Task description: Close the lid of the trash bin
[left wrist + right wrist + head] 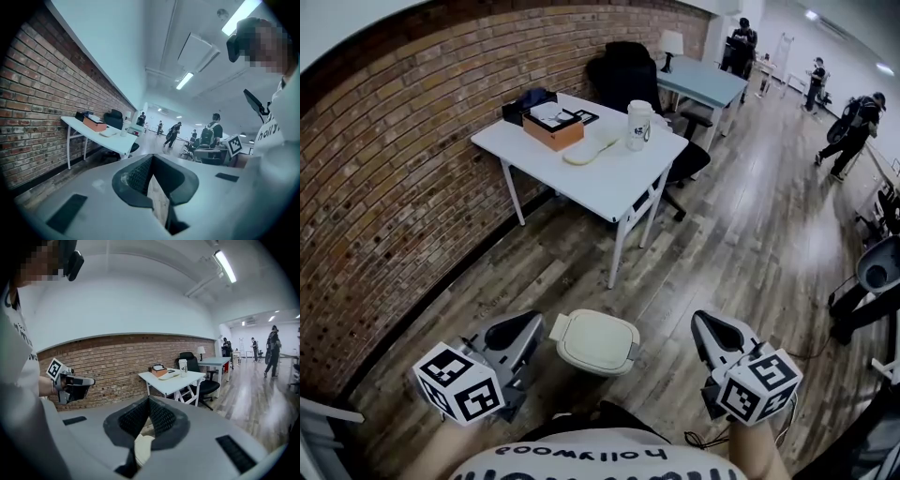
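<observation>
A small trash bin (597,341) with a cream lid stands on the wood floor right in front of me, and the lid lies flat on it. My left gripper (525,330) hovers just left of the bin, my right gripper (712,328) a little to its right, neither touching it. In both gripper views the jaws meet at their tips with nothing held: left gripper (152,158), right gripper (149,400). Through the right gripper's gap a patch of the cream lid (143,448) shows. Each gripper also appears in the other's view, held up beside the person.
A white table (609,183) stands ahead against the brick wall (384,187), carrying an orange box (553,129) and a white mug (638,124). A black office chair (628,75) sits behind it. Several people (853,127) stand far right. Dark equipment (872,291) is at the right edge.
</observation>
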A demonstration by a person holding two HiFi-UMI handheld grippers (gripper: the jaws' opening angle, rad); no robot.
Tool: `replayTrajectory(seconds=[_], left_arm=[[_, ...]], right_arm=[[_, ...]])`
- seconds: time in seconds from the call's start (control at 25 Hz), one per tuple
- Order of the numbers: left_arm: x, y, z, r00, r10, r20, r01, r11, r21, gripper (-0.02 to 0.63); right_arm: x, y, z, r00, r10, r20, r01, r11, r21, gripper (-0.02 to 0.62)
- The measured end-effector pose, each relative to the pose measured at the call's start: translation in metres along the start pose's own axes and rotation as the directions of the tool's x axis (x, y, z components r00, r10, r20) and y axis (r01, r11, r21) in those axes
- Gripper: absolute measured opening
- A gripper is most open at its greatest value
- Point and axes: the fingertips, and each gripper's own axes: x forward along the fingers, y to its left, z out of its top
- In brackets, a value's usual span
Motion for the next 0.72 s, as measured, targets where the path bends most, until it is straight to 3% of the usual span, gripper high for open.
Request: replayTrajectory(seconds=[0.72], left_arm=[[0.007, 0.012, 0.009, 1.000, 0.022, 0.010, -0.022, 1.000, -0.002, 0.008]], right_arm=[[0.019, -0.009, 0.007, 1.000, 0.007, -0.013, -0.007, 0.999, -0.034, 0.006]])
